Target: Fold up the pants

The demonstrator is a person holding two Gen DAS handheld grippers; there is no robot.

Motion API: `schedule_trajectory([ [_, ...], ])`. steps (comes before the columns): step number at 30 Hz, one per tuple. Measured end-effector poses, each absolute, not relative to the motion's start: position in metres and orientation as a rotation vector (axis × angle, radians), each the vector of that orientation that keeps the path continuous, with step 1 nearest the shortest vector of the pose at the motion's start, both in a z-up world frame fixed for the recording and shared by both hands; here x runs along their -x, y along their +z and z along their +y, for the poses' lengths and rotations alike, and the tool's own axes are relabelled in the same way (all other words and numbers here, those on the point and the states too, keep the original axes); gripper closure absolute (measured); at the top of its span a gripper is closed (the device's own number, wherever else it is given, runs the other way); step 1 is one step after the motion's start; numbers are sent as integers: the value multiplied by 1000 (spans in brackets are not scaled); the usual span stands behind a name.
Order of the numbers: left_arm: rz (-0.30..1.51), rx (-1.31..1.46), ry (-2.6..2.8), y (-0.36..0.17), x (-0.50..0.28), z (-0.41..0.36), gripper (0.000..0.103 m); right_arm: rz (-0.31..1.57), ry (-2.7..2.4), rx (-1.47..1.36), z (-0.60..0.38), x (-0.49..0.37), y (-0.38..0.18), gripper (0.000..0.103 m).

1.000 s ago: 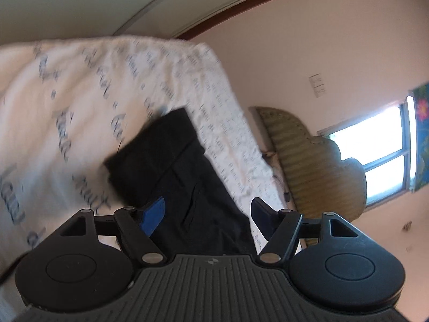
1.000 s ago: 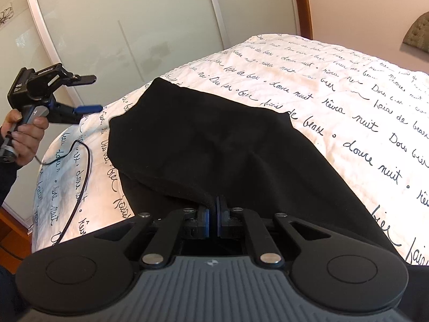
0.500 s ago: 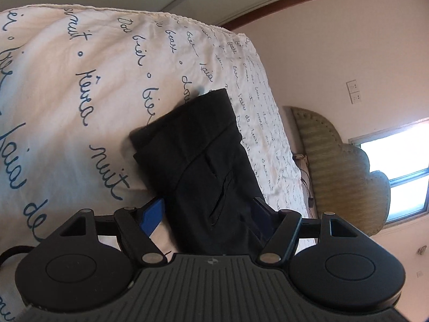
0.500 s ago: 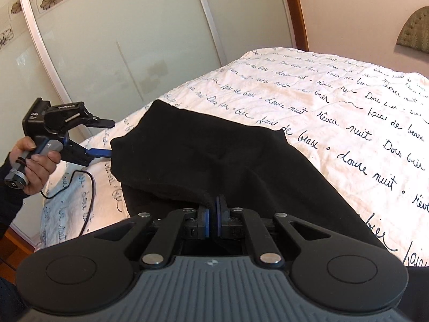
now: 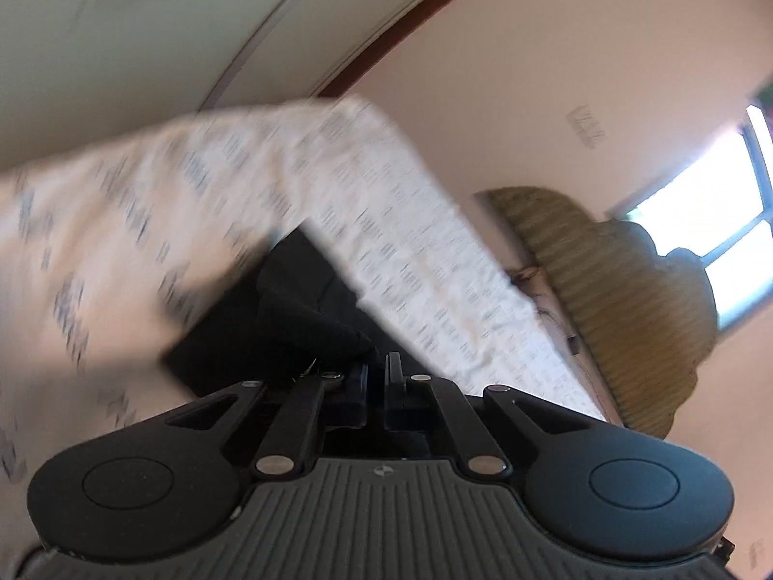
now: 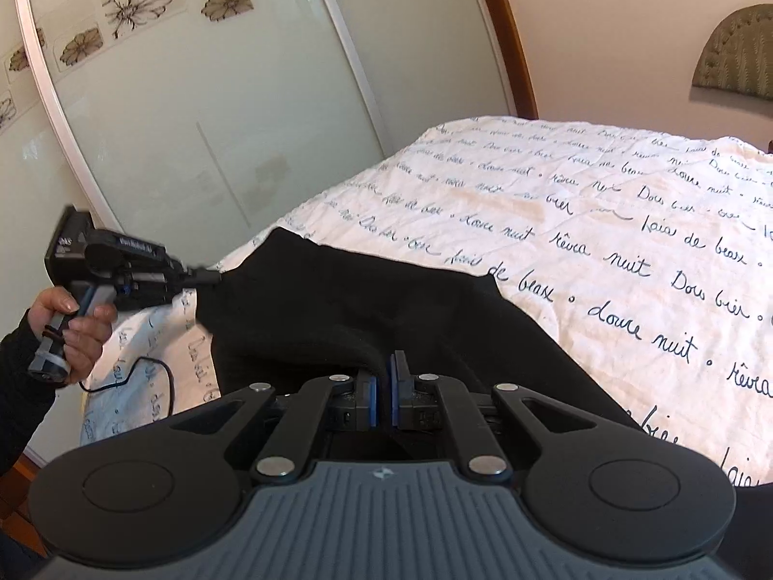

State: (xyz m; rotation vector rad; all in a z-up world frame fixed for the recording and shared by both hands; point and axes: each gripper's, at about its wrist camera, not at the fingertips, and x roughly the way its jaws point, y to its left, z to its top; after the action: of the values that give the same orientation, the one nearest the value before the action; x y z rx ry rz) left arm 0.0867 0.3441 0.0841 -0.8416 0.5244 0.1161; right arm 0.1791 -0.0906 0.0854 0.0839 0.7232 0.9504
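- Lying on the bedspread [image 6: 604, 222], black pants [image 6: 338, 299] were partly folded.
- R gripper [image 6: 382, 389] pinched a near fold.
- L gripper [image 6: 207, 278] clamped pants' far corner w/ jaws closed.

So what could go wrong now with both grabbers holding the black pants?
The left hand-held gripper pinches only a corner of the black pants, so that corner might slip free. The right hand-held gripper clamps a bunched fold, which may leave a crooked crease. The cable on the bedspread could snag.
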Motion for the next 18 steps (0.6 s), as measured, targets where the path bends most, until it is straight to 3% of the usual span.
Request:
schedule_trajectory([
  [3, 527, 812, 123, 88, -81, 346, 98, 731, 955, -79, -89, -164, 81, 98],
  [8, 741, 861, 252, 19, -85, 354, 97, 808, 952, -44, -72, -146, 48, 98],
  [9, 745, 872, 254, 12, -83, 356, 93, 822, 946, -31, -69, -145, 43, 98],
  [10, 739, 876, 258, 12, -81, 355, 81, 830, 941, -13, -65, -144, 39, 98],
  [12, 747, 874, 248, 18, -78, 354, 78, 832, 937, -5, -64, -144, 36, 98],
  [14, 773, 844, 227, 30, -75, 350, 68, 818, 940, -22, -67, -144, 40, 97],
  [16, 794, 794, 186, 45, -70, 336, 40, 801, 942, -33, -70, -144, 44, 97],
  [18, 762, 863, 65, 56, -65, 315, 31, 791, 944, -30, -71, -142, 46, 97],
])
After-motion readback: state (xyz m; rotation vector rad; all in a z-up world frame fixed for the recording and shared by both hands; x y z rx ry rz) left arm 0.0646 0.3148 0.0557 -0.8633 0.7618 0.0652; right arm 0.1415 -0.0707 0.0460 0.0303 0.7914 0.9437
